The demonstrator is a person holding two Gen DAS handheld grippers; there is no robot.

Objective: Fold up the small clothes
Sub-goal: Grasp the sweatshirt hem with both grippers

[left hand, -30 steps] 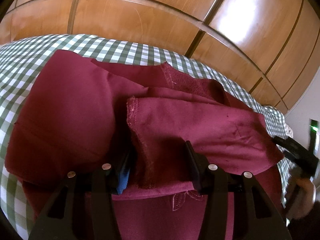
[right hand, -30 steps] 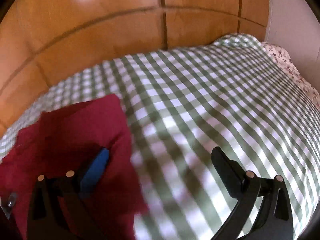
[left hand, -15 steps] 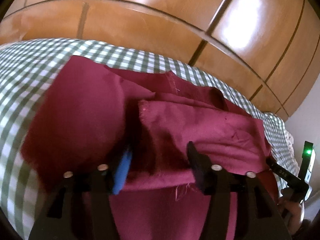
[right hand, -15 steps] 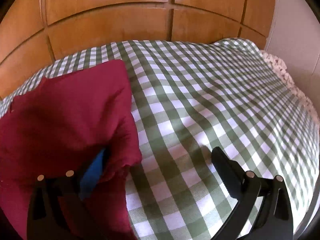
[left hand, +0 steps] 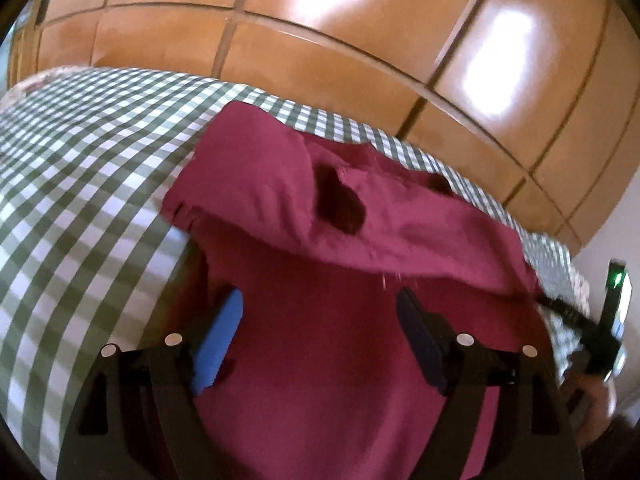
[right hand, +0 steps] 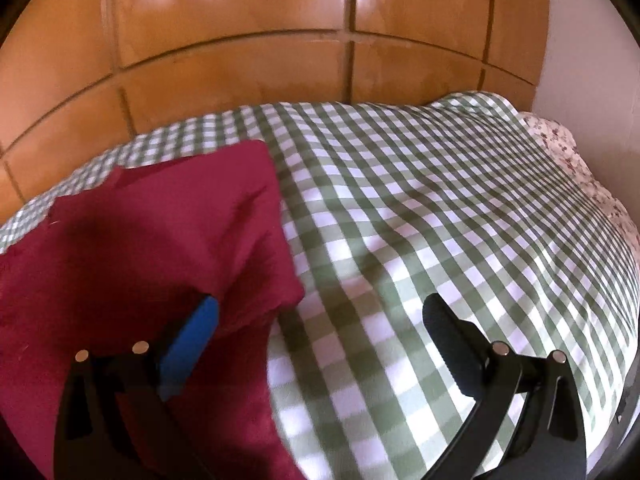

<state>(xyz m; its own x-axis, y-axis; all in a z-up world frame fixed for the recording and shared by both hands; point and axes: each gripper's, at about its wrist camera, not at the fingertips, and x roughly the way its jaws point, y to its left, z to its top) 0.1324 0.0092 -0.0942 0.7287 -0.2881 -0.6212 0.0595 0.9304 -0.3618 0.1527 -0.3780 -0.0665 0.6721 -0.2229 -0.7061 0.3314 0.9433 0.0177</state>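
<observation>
While the left gripper (left hand: 320, 332) hung over the garment (left hand: 360, 360), its jaws were opening and pressed on nothing, though red cloth lay under and between them. The right gripper (right hand: 320, 332) stood spread wide, its blue finger (right hand: 192, 340) over the garment's near right corner and its black finger (right hand: 452, 340) over bare sheet (right hand: 440, 220); it gripped nothing.

The garment lay on the checked sheet of the bed, close to the far edge where the wooden panels (left hand: 320, 40) rose. By my reading, one fold was down: a band of cloth (left hand: 400, 220) lay doubled across the upper part of the piece, with a dark gap showing at an opening in it. The lower part lay in a single spread layer, so at least one more fold looked to be left, and the doubled band seemed loose and uneven, not yet smoothed.

From the left wrist, the folded band, its frayed hem and the right gripper at the right rim (left hand: 592, 344) could be seen. The right wrist showed none of that; it gave instead the garment's right edge, its rounded corner, and the wide empty sheet running to a floral cloth (right hand: 580, 168) at the far right corner.
</observation>
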